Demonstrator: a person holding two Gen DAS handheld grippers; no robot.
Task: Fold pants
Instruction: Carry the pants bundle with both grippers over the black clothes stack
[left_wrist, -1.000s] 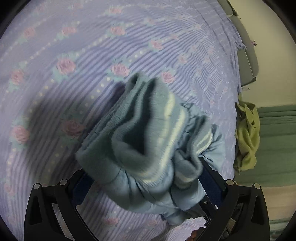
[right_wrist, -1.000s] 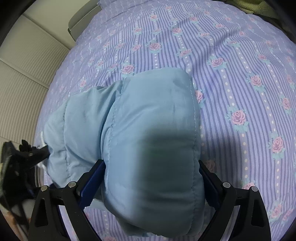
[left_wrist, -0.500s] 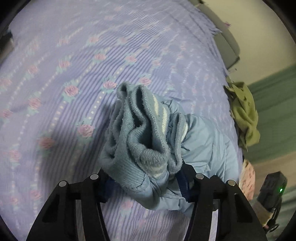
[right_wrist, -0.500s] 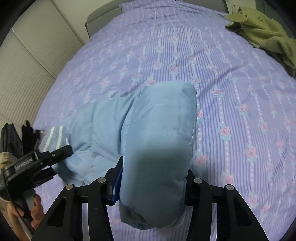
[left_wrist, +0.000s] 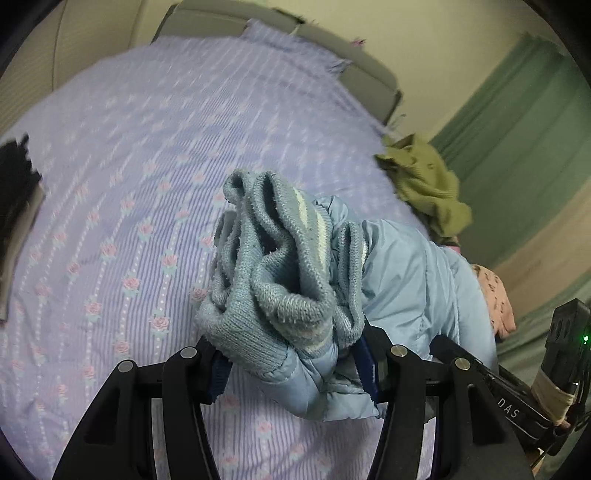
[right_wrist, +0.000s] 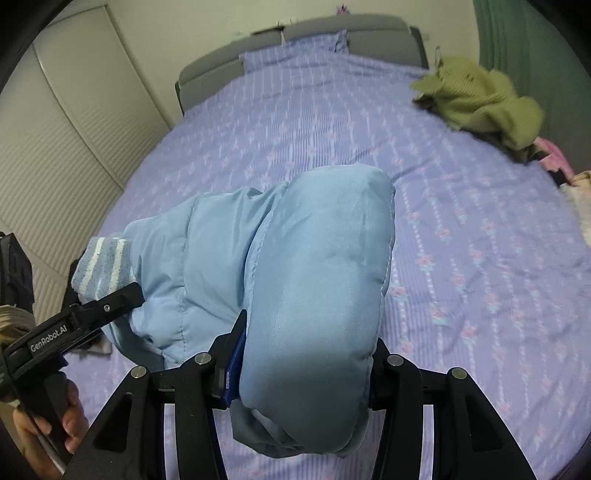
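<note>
The light blue padded pants (right_wrist: 317, 266) are held up above the purple flowered bedspread (right_wrist: 461, 229). My left gripper (left_wrist: 291, 354) is shut on the pants' ribbed knit cuffs with white stripes (left_wrist: 280, 258). My right gripper (right_wrist: 306, 354) is shut on a thick folded padded end of the pants. The left gripper also shows in the right wrist view (right_wrist: 110, 295), at the far left on the striped cuff. The right gripper's body shows at the lower right of the left wrist view (left_wrist: 517, 398). The fingertips are hidden by fabric.
An olive green garment (right_wrist: 480, 96) lies at the bed's right edge, also in the left wrist view (left_wrist: 424, 188). Pink clothing (left_wrist: 495, 299) lies beside it. A grey headboard (right_wrist: 295, 40) and pillow are at the far end. A white wardrobe (right_wrist: 55, 155) stands left. A dark item (left_wrist: 18, 192) lies on the bed's left.
Both grippers have closed tighter on the pants and lifted them higher off the bed. The views have tilted up, so the headboard and walls now show.
</note>
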